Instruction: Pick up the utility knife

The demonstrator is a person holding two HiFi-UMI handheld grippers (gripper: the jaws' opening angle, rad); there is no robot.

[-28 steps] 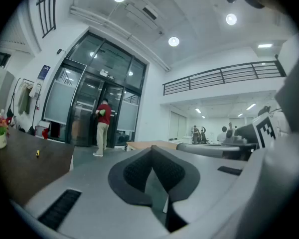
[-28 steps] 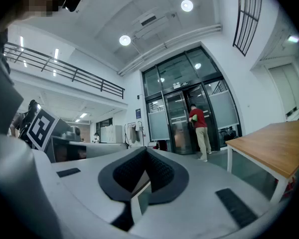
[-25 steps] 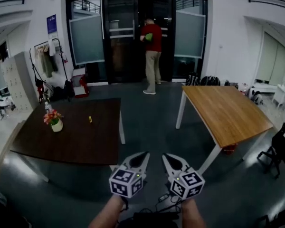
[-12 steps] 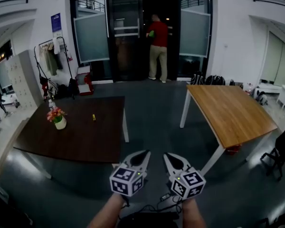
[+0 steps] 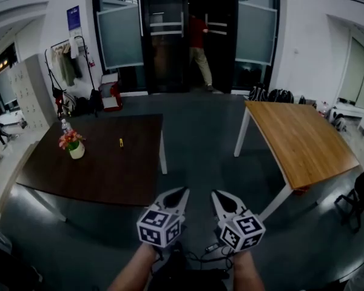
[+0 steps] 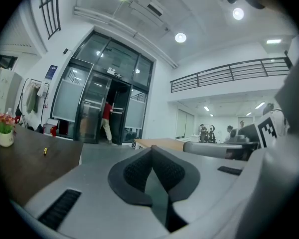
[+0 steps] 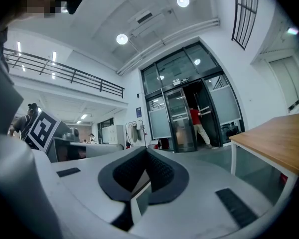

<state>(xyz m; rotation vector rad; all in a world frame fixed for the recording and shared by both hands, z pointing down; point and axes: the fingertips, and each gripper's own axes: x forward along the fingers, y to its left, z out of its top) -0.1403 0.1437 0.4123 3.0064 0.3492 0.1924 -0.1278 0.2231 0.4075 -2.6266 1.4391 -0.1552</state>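
**Q:** So where is the knife [image 5: 121, 142] placed relative to the tongs?

**A:** It's seen as a tiny yellow sliver on the dark table [image 5: 97, 180], up and left of both grippers in the head view and well apart from them. It's laid in the open, right of the vase [image 5: 76, 151], toward the table's far right part.

**Q:** Which gripper is reckoned nearer?

**A:** The left gripper [image 5: 182, 191], by a little. The knife is set off to that side, and in the left gripper view it's picked out at the far left [image 6: 45, 152], well off the line of the jaws. The right gripper [image 5: 216, 194] is held just beside the left one, and no knife is shown in its view.

**Q:** And the jaws?

**A:** Both pairs are pressed together, pad against pad. Nothing is gripped in either.

**Q:** How is the knife oriented?

**A:** The long axis looks to be run roughly away from the person, near upright in the head view. The blade end can't be told, it's too small. A swing left and a long reach are probably needed, with the jaws parted first and closed across the short width.
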